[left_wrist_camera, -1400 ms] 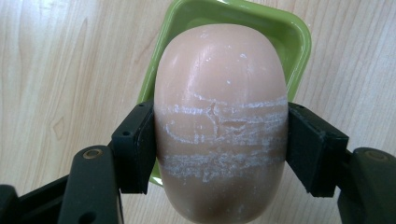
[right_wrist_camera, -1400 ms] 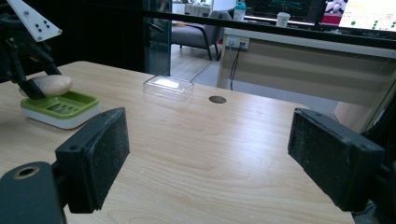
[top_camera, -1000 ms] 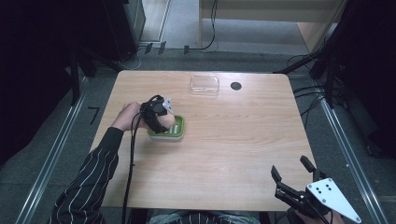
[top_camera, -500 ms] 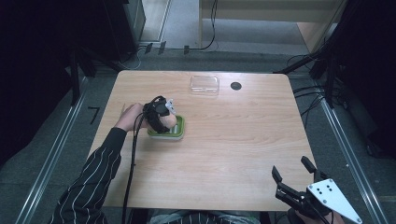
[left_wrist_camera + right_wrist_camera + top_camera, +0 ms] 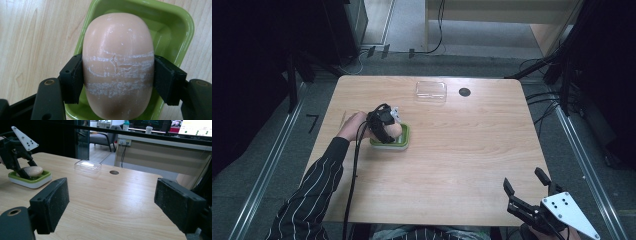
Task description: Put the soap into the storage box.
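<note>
Soap (image 5: 117,65) in green dish (image 5: 183,27), clear lid (image 5: 431,91) well apart

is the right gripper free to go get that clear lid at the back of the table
Probably yes: the right gripper is open and empty, and bare table lies between it and the clear lid. It would be a long reach, though.

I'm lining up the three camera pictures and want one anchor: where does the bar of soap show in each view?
High view: the soap sits left of centre, in the green dish, under the left gripper.
Left gripper view: soap at centre, clamped between the black pads.
Right gripper view: soap at far left, small.
Shared landmark: the green dish.
</note>
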### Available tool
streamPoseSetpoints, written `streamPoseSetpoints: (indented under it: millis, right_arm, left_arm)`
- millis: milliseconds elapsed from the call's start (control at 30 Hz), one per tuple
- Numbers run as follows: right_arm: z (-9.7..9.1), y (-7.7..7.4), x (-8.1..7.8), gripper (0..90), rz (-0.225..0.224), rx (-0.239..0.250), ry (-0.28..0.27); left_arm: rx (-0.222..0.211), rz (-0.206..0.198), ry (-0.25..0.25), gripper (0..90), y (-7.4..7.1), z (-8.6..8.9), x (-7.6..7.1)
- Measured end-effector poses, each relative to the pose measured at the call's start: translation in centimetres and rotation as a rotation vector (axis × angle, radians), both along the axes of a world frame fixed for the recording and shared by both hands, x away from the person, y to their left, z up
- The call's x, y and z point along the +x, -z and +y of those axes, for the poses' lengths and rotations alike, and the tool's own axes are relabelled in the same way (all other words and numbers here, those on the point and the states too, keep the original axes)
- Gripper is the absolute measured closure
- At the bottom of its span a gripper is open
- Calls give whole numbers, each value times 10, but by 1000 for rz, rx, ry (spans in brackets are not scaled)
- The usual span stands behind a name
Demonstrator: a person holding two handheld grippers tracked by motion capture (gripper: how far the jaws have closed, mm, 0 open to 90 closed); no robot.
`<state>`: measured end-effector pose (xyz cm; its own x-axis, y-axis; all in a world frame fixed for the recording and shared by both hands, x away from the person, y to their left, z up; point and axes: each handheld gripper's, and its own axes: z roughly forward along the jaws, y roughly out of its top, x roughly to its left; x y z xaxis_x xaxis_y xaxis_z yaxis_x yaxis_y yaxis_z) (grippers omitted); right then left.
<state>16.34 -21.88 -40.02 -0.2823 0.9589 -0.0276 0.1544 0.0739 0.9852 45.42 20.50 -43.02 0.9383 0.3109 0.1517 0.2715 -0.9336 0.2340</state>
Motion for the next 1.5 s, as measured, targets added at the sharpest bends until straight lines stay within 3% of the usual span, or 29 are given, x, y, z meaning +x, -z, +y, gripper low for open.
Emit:
streamPoseSetpoints:
  millis: [733, 967, 1033, 1300, 1500]
  right_arm:
    - [0, 0, 0, 132, 0, 0, -1]
    - [0, 0, 0, 132, -1, 0, -1]
    - [0, 0, 0, 132, -1, 1, -1]
    - [0, 0, 0, 132, -2, 1, -1]
    - [0, 0, 0, 133, -3, 1, -2]
  left_arm:
    - [-35, 31, -43, 319, 5, 3, 3]
    - [-26, 7, -63, 261, 2, 1, 3]
    - [-22, -13, -78, 202, 0, 1, 2]
    - [-19, 15, -102, 101, -9, -1, -3]
    - [-15, -14, -139, 81, -21, 0, -8]
